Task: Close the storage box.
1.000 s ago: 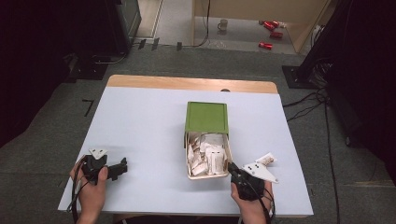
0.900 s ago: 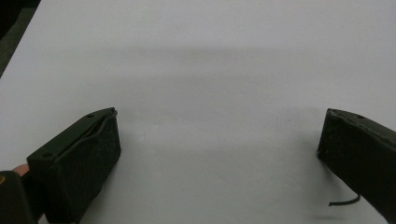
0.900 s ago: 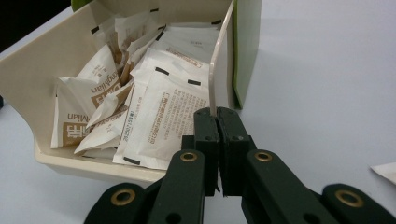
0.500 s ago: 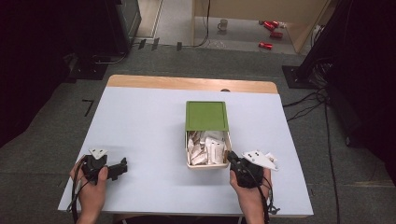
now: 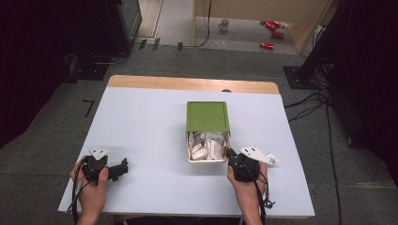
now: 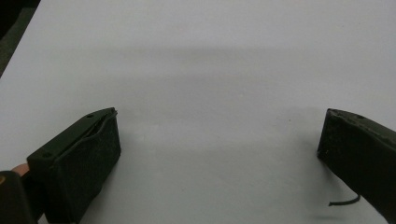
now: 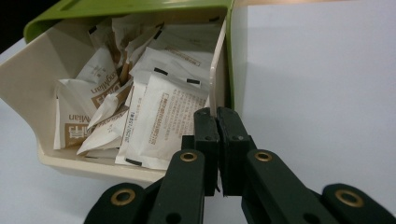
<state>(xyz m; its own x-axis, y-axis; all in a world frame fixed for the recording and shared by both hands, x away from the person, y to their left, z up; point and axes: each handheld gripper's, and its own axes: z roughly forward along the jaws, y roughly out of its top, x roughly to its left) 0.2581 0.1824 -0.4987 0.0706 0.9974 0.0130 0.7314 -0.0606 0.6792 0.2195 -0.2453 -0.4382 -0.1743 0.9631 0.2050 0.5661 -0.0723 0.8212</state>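
the cream drawer (image 5: 207,159) full of white sachets (image 5: 204,146) is seen near the middle of the table (image 5: 141,122), slid partly out of its green box (image 5: 207,116) toward 6 o'clock; in the right gripper view the drawer (image 7: 28,88) lies open at 10 o'clock of the jaws, its right wall just ahead of them, sachets (image 7: 154,107) heaped inside. compared with a second ago, less of the drawer is exposed: the green cover now reaches further over it, and the box is no longer tilted up at its far end but lies flat. the right gripper (image 5: 233,158) has been brought from 4 o'clock of the drawer up to its front right corner; whether contact is made cannot be told. its jaws are pressed together with nothing between them (image 7: 217,140). this is judged to mean that the drawer is being pushed shut, with roughly a third of its length left to go. the left gripper (image 5: 123,168) has been kept where it was, near the table's front left corner at 8 o'clock of the box, its jaws spread wide over bare tabletop (image 6: 219,140) and holding nothing.
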